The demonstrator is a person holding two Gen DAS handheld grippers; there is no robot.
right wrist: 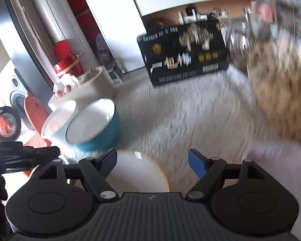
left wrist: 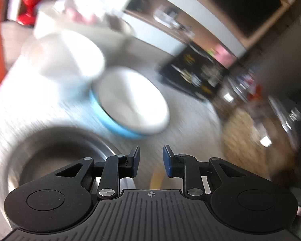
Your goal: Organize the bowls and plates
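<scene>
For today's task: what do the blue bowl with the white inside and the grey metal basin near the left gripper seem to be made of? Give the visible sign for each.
Blue bowl with the white inside: probably glazed ceramic, perhaps enamel; smooth, glossy blue wall, bright white lining with a sharp glint at the rim.

Grey metal basin: likely stainless steel; silvery grey, with a soft brushed sheen along its curved rim, though blur hides detail.

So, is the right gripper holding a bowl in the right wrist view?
No: the right gripper has its jaws apart with nothing clamped, and the blue bowl sits on the table beyond them.
</scene>
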